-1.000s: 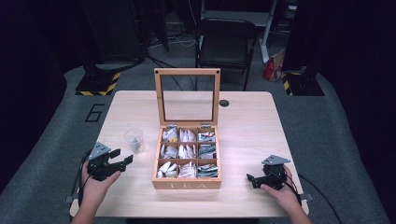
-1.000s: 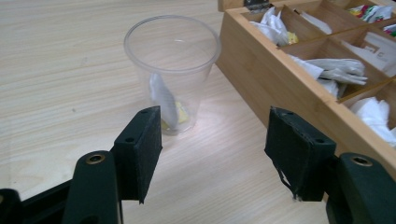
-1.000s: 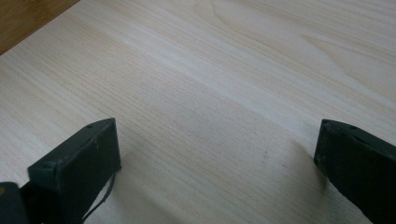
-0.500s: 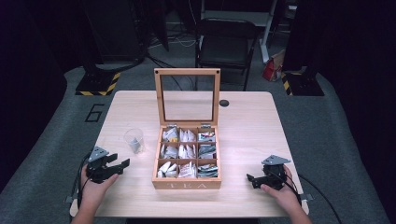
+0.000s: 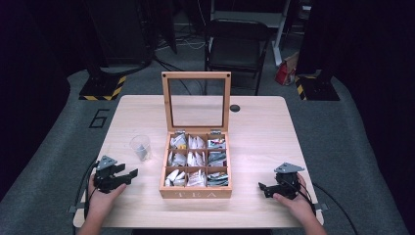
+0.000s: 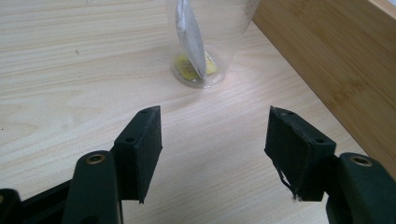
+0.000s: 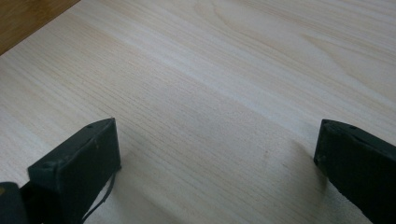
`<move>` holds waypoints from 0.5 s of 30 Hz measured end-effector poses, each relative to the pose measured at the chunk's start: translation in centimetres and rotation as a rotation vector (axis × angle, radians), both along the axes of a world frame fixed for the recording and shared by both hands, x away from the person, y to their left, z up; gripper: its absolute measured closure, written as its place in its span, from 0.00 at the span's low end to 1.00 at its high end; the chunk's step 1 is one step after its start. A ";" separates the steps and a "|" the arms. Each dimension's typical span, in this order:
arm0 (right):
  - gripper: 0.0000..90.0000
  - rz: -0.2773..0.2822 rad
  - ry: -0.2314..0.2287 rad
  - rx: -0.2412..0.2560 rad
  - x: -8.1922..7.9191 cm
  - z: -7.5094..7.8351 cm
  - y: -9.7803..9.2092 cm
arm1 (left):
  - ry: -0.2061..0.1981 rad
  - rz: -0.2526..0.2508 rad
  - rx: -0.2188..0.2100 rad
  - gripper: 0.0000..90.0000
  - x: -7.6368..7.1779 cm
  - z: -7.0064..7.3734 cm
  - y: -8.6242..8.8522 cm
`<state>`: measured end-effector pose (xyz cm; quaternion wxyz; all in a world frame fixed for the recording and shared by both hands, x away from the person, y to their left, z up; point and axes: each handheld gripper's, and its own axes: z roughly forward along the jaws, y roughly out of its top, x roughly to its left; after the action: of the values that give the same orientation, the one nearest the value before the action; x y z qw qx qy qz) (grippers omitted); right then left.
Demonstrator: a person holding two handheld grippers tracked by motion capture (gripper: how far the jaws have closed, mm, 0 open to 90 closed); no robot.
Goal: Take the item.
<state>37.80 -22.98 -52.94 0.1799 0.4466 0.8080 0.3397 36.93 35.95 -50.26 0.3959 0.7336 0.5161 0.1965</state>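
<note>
A clear cup with a tea bag inside stands near the table's left edge, just beside the open tea box. The left gripper rests near the front-left corner, jaws wide apart and empty. The right gripper rests near the front-right corner, also wide and empty.

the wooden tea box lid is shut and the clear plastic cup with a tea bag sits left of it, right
Not quite: the glass-paned lid of the wooden tea box stands open, as the high view shows. The clear plastic cup with a tea bag does sit left of it.
</note>
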 end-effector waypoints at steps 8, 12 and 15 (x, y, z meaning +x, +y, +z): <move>0.00 0.000 0.000 0.000 0.0 0.0 0.0 | 0.017 0.000 0.019 0.40 0.3 -0.4 0.1; 0.00 0.000 0.000 0.000 0.0 0.0 0.0 | 0.007 0.005 0.031 0.39 0.3 -0.6 0.1; 0.00 0.001 0.000 0.000 0.0 0.0 0.0 | 0.014 0.001 0.027 0.39 0.3 -0.6 0.0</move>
<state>37.80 -22.98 -52.94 0.1799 0.4463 0.8081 0.3397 37.27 35.90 -50.87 0.3825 0.7400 0.5164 0.1985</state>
